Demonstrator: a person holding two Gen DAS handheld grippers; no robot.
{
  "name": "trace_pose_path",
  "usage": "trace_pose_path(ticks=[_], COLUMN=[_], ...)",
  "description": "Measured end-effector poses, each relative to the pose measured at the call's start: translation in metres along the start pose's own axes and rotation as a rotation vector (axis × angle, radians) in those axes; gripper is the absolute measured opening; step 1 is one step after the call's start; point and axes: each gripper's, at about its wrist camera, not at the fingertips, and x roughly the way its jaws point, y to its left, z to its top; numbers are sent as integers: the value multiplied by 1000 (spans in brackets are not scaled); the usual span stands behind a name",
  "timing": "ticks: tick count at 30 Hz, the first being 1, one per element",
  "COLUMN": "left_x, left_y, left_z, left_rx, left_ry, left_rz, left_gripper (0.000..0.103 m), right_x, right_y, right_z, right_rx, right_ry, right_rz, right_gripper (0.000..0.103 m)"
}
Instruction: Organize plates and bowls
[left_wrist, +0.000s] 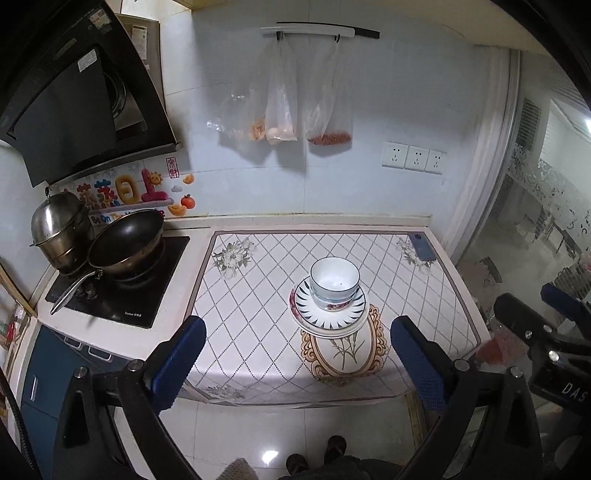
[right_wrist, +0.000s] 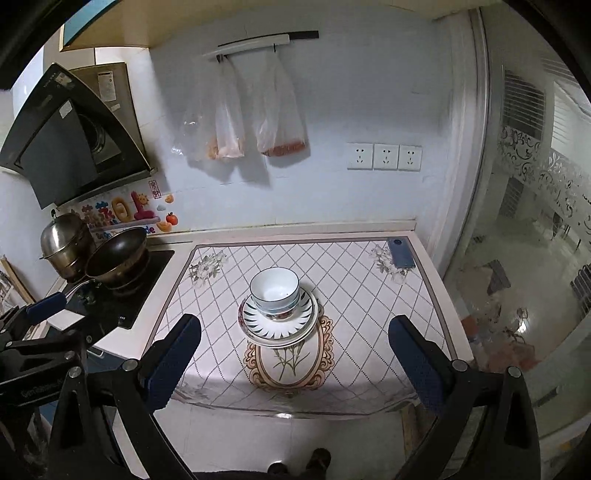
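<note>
A stack of nested bowls (left_wrist: 334, 282) sits on a stack of plates (left_wrist: 330, 319) in the middle of the table. The top plate has dark ray marks on its rim. The same bowls (right_wrist: 274, 291) and plates (right_wrist: 279, 328) show in the right wrist view. My left gripper (left_wrist: 295, 363) is open and empty, held well back from the table's front edge. My right gripper (right_wrist: 293, 363) is open and empty too, also back from the table. The right gripper (left_wrist: 554, 332) shows at the right edge of the left wrist view. The left gripper (right_wrist: 40, 325) shows at the left of the right wrist view.
The table carries a diamond-patterned cloth (left_wrist: 258, 295). A blue phone (left_wrist: 422, 246) lies at its far right corner. A wok (left_wrist: 125, 243) and a steel pot (left_wrist: 61, 229) stand on the hob at left. Plastic bags (left_wrist: 282, 110) hang on the wall. A glass door (right_wrist: 517, 258) is at right.
</note>
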Motion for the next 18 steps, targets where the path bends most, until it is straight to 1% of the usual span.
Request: trace_pose_path(ticks=[18], left_x=[-6], left_y=[1], left_z=[-1], left_rx=[-6], left_ry=[-7], left_rz=[9], left_gripper=[102], right_x=[-2], right_y=[-5], right_z=[0], right_rx=[8], right_ry=[-17], right_rz=[-9], right_gripper=[103])
